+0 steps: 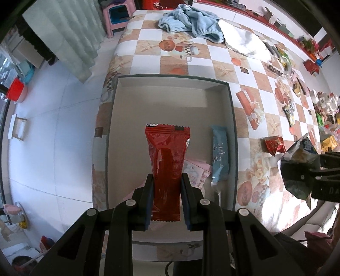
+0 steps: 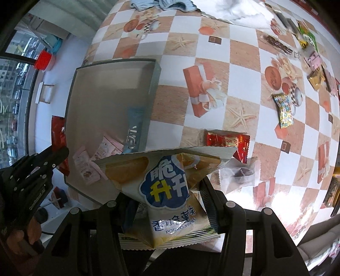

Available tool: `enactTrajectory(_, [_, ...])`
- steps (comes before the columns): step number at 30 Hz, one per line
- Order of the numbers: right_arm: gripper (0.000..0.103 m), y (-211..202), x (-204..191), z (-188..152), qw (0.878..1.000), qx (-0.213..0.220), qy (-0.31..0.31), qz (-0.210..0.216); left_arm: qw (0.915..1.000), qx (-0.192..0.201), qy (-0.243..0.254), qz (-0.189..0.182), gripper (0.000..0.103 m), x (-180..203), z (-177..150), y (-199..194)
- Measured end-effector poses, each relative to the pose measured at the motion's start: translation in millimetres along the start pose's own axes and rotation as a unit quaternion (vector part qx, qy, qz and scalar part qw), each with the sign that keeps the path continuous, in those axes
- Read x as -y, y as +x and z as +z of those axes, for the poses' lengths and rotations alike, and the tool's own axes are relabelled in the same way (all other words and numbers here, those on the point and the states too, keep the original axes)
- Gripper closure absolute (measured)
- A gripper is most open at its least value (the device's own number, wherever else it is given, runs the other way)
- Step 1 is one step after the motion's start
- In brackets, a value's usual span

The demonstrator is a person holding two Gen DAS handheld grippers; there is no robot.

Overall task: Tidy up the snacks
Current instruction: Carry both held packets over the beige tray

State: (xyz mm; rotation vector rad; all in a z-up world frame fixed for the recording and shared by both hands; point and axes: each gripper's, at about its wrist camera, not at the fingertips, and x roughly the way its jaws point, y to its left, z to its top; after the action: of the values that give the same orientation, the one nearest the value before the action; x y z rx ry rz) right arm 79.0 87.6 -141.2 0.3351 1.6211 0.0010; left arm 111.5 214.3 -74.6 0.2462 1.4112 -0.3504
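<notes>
red packet (image 1: 167, 167) in left tool (image 1: 167, 203)

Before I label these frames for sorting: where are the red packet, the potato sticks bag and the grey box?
red packet (image 1: 167, 157), left wrist view, middle of its wrapper.
potato sticks bag (image 2: 167, 186), right wrist view, blue logo on its front.
grey box (image 1: 170, 76), left wrist view, far rim.

surface: checkered table (image 1: 221, 57) | on it: grey box (image 1: 232, 118), blue towel (image 1: 191, 20), scattered snack packets (image 2: 284, 110)
</notes>
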Motion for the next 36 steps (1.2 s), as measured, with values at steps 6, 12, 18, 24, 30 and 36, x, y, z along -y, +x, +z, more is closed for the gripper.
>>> enactTrajectory(6, [0.047, 1, -22, 5, 1.0, -0.002, -0.022, -0.006, 0.9999, -0.006, -0.014, -0.008, 0.077, -9, -6, 6])
enactTrajectory(12, [0.047, 9, -51, 14, 0.999, -0.009, -0.043, 0.0, 0.9996, -0.017, -0.023, -0.008, 0.077, -15, -12, 14])
enactTrajectory(18, [0.047, 21, -77, 22, 0.998, -0.019, -0.062, 0.002, 0.9993, -0.026, -0.025, -0.009, 0.077, -18, -17, 20])
enactTrajectory(24, [0.047, 33, -90, 29, 0.998, -0.031, -0.06, 0.004, 0.999, -0.037, -0.025, -0.008, 0.077, -20, -22, 27])
enactTrajectory(30, [0.047, 40, -97, 39, 0.998, -0.033, -0.051, 0.004, 0.9987, -0.043, -0.025, -0.009, 0.077, -22, -24, 30])
enactTrajectory(36, [0.047, 47, -104, 45, 0.998, -0.039, -0.049, 0.006, 0.9985, -0.048, -0.025, -0.006, 0.077, -24, -26, 32])
